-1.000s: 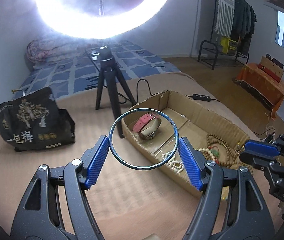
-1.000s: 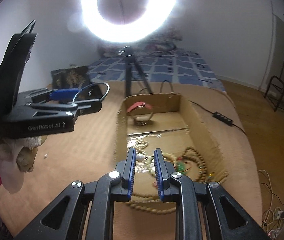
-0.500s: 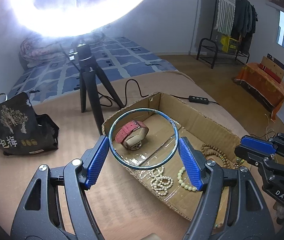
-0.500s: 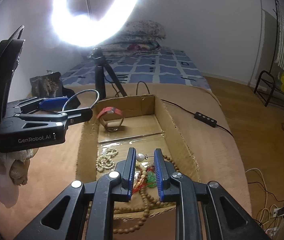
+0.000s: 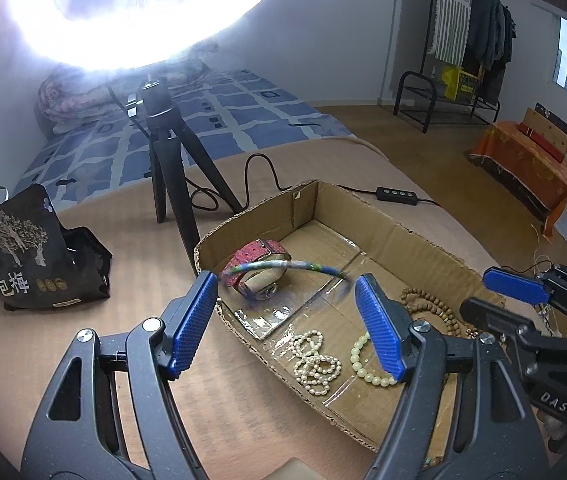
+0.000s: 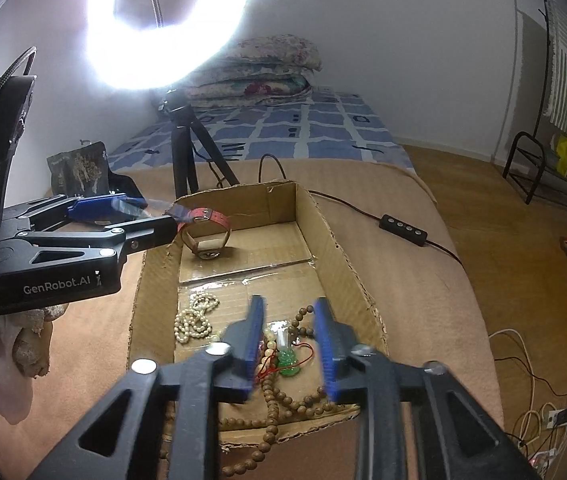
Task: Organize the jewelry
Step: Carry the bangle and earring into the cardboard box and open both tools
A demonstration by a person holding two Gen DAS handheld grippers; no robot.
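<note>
Left wrist view shows the left hand-held gripper (image 5: 287, 316) spread, its blurred bangle (image 5: 295, 267) dropping beside the watch (image 5: 259, 270) in the far box (image 5: 367, 216) compartment; next, withdraw clear. Right hand-held gripper (image 6: 289, 344) hangs spread above the beads (image 6: 279, 400).

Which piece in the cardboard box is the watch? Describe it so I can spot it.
Find the open brown cardboard box on the tan blanket. In its far compartment, beyond the taped seam, stands the pink-strapped watch with a metal case. It stands alone and is a band, whereas the pearl and wooden bead strands lie nearer.
</note>
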